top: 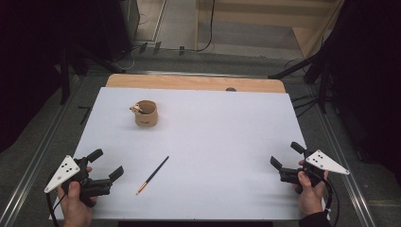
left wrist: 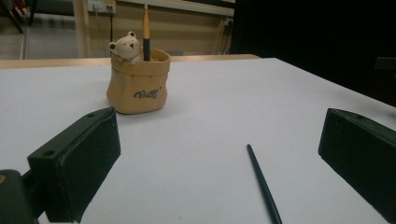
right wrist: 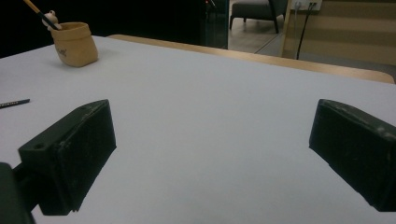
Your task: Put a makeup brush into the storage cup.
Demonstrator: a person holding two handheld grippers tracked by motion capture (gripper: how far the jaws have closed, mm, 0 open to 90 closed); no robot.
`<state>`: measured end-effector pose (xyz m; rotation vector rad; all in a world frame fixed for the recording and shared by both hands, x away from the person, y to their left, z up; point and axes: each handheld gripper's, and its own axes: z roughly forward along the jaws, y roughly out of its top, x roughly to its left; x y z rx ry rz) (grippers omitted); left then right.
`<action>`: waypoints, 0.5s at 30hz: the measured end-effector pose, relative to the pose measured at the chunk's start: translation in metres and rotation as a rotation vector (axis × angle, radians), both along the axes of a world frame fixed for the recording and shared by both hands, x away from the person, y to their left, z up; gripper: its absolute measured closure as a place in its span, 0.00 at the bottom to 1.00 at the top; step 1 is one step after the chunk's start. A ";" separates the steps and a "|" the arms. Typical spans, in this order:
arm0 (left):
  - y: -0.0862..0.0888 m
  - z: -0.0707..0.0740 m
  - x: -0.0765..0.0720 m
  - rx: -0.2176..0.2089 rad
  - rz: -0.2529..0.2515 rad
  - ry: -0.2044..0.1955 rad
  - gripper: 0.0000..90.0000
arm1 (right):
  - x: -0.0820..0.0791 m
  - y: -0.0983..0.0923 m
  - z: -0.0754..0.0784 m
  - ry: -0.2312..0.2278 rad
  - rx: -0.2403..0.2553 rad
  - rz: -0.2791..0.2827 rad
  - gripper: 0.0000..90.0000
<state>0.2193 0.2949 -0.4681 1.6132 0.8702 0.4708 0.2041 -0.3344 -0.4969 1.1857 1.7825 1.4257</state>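
Grippers apart at the near edge, pencil loose on the surface

Hands hold both tools low at the near edge of the white surface [top: 213, 142]. The left gripper [top: 106, 163] sits at the near left corner, jaws spread wide with nothing between them. The right gripper [top: 287, 155] sits at the near right corner, well apart from the left one, jaws likewise released and bare.

Just beyond and to the right of the left gripper lies a dark pencil [top: 152, 175], flat on the surface, slanting with its orange tip towards the near edge. In the left gripper view the pencil [left wrist: 264, 185] lies between the jaws but ahead of them, untouched.

Farther back, left of centre, stands a tan sack-shaped pencil holder [top: 145, 113] with a small bear figure [left wrist: 125, 46] at its rim. A second pencil [left wrist: 146, 32] stands upright inside it.
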 end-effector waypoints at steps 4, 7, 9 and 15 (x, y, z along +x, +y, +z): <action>-0.001 0.001 0.001 -0.006 0.002 -0.003 0.00 | -0.001 0.000 0.000 -0.002 0.001 -0.001 0.01; -0.003 0.001 0.002 -0.007 -0.006 0.000 0.00 | -0.002 -0.001 0.000 -0.001 0.000 -0.001 0.01; -0.005 0.001 0.003 -0.007 -0.012 0.003 0.00 | -0.002 -0.002 0.000 0.000 0.001 -0.005 0.01; -0.014 0.000 0.006 0.003 -0.018 0.023 0.00 | 0.000 0.000 0.000 0.001 -0.003 0.003 0.01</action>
